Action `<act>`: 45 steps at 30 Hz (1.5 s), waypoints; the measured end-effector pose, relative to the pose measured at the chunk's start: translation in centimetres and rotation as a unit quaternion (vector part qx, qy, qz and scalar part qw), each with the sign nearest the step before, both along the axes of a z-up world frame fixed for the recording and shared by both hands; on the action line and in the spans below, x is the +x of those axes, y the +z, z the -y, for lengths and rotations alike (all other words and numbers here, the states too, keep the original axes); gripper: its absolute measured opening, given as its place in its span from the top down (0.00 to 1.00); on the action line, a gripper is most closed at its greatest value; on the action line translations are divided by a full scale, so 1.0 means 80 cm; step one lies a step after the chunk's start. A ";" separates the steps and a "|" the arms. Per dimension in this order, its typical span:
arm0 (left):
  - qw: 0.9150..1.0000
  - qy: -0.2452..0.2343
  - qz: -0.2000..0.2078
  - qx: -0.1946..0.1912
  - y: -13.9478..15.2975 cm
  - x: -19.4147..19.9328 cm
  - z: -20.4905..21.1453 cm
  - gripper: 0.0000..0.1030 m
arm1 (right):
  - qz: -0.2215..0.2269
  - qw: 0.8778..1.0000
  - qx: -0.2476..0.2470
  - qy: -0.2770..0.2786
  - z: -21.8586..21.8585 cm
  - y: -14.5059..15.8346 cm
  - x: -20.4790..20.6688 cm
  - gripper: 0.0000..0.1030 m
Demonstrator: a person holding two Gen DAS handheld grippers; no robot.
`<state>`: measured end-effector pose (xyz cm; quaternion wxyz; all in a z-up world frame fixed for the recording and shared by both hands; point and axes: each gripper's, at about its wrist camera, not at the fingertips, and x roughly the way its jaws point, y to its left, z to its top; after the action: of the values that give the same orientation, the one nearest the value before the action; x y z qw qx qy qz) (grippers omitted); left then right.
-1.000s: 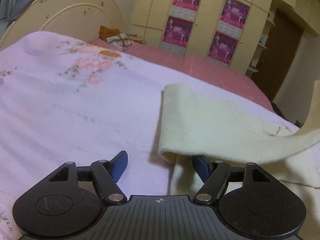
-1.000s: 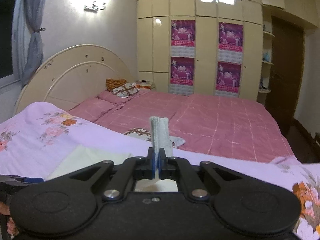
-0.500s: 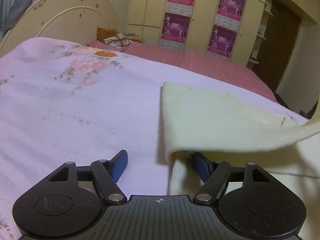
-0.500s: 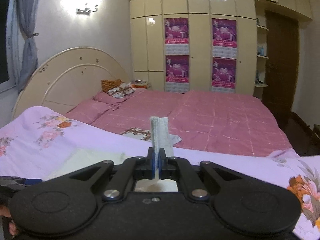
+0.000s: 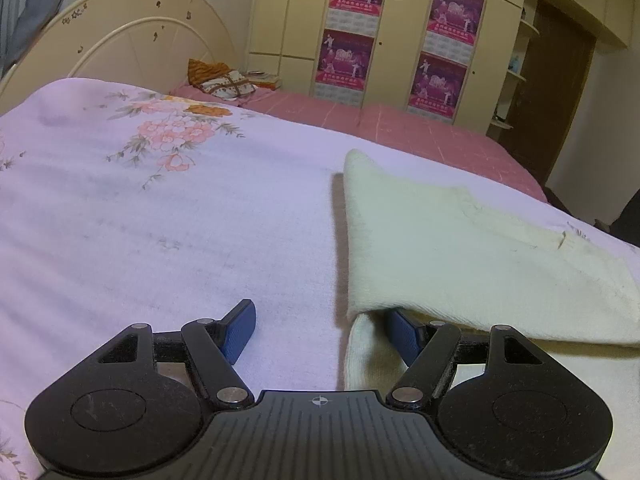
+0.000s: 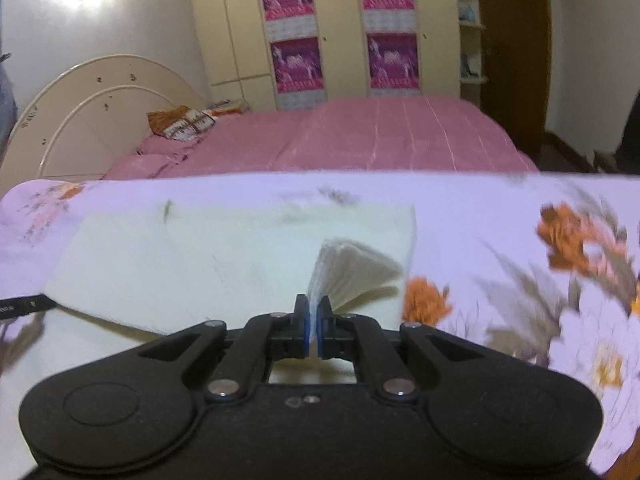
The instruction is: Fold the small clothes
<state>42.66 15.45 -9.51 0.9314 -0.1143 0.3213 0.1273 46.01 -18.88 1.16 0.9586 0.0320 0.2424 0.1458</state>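
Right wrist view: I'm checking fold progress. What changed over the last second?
The right gripper, shut on the cream cloth, came down from mid-air toward the bed, laying the lifted flap over. The left gripper stayed open, one finger tucked under the fold.

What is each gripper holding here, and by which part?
The right gripper pinches a corner of the cream cloth. The left gripper is open and holds nothing; the cloth's folded edge drapes over one finger.

Floral lilac bedspread point(image 5: 168, 216), pink bed point(image 6: 400, 136), postered wardrobe point(image 5: 400, 36).
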 end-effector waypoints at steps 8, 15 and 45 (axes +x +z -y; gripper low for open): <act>1.000 -0.005 0.002 0.009 -0.002 -0.004 0.004 0.30 | -0.040 0.997 0.057 -0.025 0.028 -0.018 0.009 0.81; 1.000 -0.005 0.004 0.018 -0.002 -0.005 0.009 0.30 | 0.022 0.999 0.046 0.000 0.012 0.041 0.026 0.94; 1.000 -0.006 0.010 0.017 -0.003 -0.009 0.011 0.30 | -0.022 0.997 0.074 -0.031 0.049 -0.031 0.020 0.94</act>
<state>41.93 14.60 -9.73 0.9371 -0.0979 0.3105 0.1260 47.57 -22.84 -1.31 0.9521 0.1136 0.2506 0.1333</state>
